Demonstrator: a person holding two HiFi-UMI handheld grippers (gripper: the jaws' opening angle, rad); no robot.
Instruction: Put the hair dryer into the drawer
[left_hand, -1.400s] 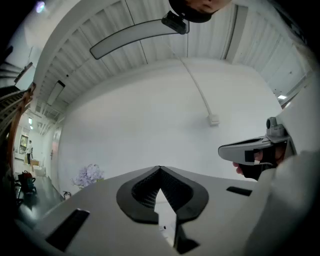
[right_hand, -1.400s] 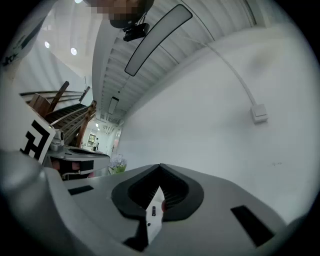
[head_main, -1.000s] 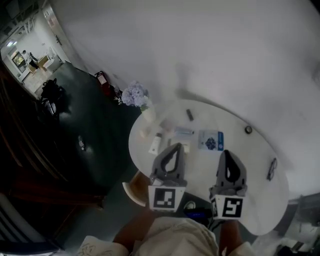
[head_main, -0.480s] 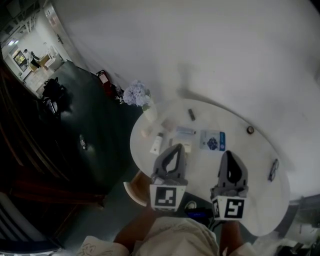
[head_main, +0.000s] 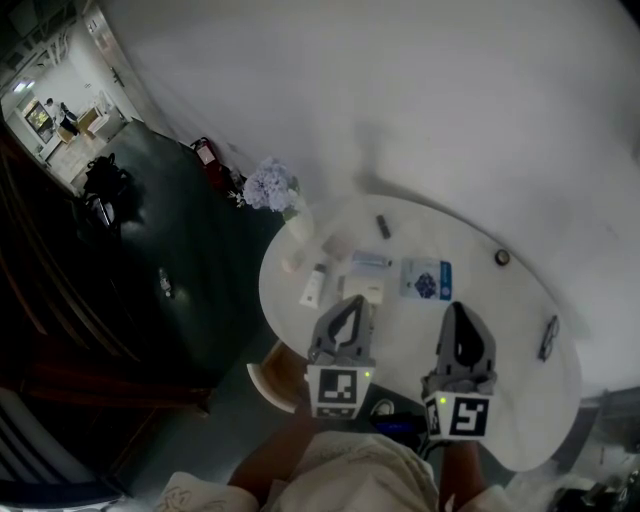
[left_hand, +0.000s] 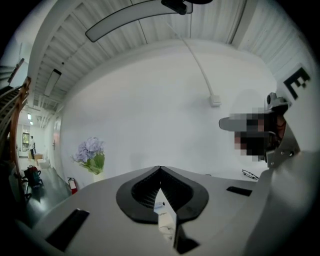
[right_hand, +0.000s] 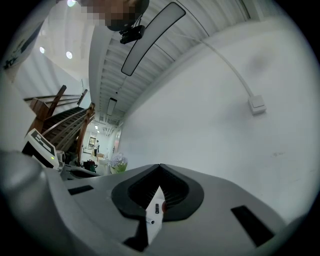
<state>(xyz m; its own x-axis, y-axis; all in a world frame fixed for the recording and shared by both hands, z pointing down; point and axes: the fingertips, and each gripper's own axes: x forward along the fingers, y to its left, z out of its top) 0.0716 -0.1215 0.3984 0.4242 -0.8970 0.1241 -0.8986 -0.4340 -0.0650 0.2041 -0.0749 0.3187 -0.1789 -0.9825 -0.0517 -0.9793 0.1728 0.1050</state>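
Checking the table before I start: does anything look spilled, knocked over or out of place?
Nothing stands out. The vase of flowers stands upright at the left edge of the table, the glasses lie close to its right edge, and nothing looks spilled.

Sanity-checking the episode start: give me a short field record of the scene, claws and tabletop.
left claw: shut, empty, over the table's near side
right claw: shut, empty, alongside the left one
table: white, rounded
on table: flower vase, blue-and-white pack, glasses near the right edge
hair dryer: cannot pick it out
drawer: not visible
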